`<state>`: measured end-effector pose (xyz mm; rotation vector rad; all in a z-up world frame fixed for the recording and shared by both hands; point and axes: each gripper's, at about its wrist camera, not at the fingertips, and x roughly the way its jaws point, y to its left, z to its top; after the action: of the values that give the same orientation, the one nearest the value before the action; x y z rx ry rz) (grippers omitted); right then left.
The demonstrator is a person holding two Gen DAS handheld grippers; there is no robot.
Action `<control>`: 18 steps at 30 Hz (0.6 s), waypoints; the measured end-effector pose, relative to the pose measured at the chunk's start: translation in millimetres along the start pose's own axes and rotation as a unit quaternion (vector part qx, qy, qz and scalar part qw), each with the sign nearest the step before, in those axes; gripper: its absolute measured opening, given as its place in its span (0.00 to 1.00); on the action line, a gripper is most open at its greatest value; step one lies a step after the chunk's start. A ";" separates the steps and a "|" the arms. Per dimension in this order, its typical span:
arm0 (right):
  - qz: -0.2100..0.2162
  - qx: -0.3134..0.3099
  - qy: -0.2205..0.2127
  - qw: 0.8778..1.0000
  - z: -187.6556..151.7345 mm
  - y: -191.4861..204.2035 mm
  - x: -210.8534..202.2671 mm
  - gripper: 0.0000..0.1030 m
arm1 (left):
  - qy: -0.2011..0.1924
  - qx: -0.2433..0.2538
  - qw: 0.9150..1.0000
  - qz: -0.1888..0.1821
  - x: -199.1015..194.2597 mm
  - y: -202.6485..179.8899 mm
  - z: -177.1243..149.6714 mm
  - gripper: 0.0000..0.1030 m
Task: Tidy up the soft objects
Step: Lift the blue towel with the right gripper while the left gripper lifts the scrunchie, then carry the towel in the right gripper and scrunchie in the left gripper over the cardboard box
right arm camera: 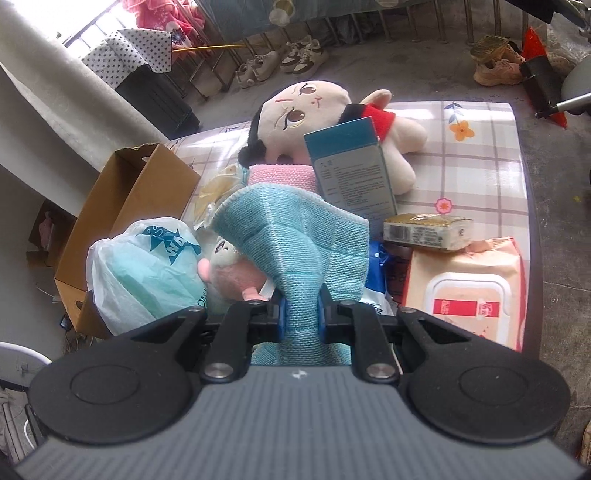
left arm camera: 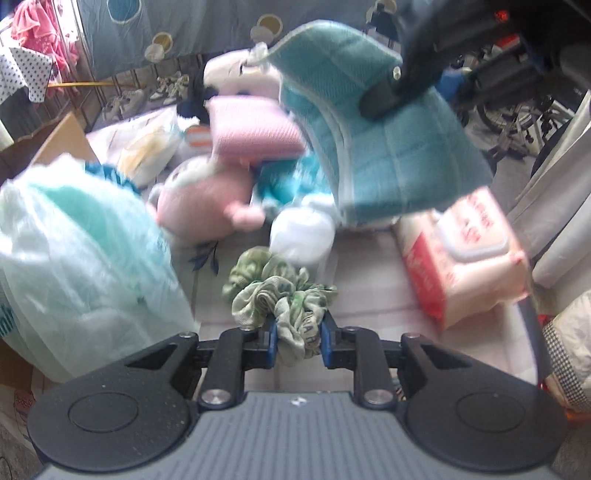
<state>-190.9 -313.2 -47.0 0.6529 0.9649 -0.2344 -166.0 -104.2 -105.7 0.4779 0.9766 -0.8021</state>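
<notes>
Soft daylight, fisheye bending at edges, motion blur throughout left wrist view.

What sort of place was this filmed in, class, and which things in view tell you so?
Most likely a lived-in room of a home, perhaps a storage corner. A table with a checked flowery cover holds a doll, pairs of shoes line the floor, and clothes hang by the window.

**Two wrist views, both tilted down at your cluttered table**

Your left wrist camera looks steeply down, close over the table [left arm camera: 369, 266]; your right sits slightly higher, facing the far edge; both share the teal towel [left arm camera: 388, 147], pink plush [right arm camera: 236, 277] and wipes pack [right arm camera: 469, 291].
</notes>
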 end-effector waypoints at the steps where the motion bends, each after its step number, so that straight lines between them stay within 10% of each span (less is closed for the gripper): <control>1: 0.000 0.002 -0.003 1.000 0.2 -2.3 -5.1 0.14 | -0.007 0.001 1.000 0.002 -5.0 -1.8 6.5 0.22; 18: 0.032 -0.016 -0.095 0.995 88.2 63.8 -57.6 0.14 | -0.123 -0.038 0.991 0.039 -65.0 91.9 121.0 0.22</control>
<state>-133.4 -322.3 61.5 0.6190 0.7633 -0.2204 -49.3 -104.3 11.5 0.3397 0.7521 -0.7311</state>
